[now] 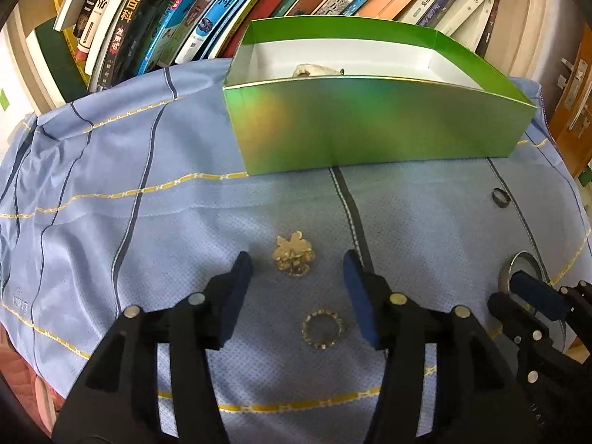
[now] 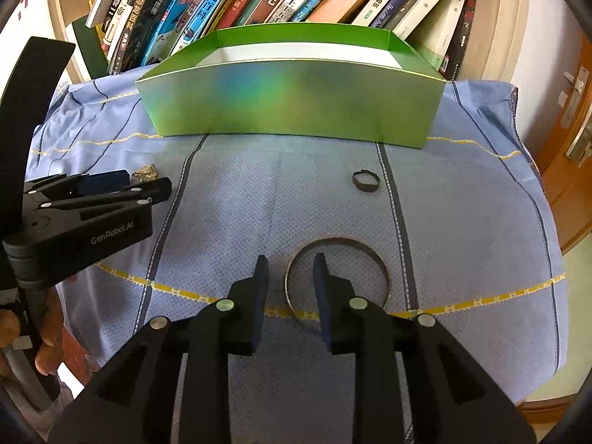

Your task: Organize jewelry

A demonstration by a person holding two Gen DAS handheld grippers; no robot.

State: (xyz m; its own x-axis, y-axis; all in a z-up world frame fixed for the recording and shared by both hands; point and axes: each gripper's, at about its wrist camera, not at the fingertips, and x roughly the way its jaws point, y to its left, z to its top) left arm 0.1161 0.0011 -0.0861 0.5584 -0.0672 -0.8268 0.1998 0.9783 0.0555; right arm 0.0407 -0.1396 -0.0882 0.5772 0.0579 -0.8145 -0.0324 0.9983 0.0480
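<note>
A green open box (image 1: 370, 125) stands at the back of the blue cloth, with a pale jewelry piece (image 1: 310, 70) inside. My left gripper (image 1: 298, 264) is open, its jaws either side of a gold flower brooch (image 1: 293, 255); a gold beaded ring (image 1: 323, 329) lies nearer between the fingers. My right gripper (image 2: 290, 264) is open, its jaws astride the left rim of a silver bangle (image 2: 338, 281) on the cloth. A small dark ring (image 2: 366, 181) lies beyond it, also in the left wrist view (image 1: 499, 198). The box (image 2: 296, 100) fills the back of the right wrist view.
A row of leaning books (image 1: 222, 11) stands behind the box. The blue striped cloth (image 1: 148, 203) covers the table. A wooden door with a handle (image 2: 577, 137) is at the right. The left gripper's body (image 2: 92, 207) shows at the left of the right wrist view.
</note>
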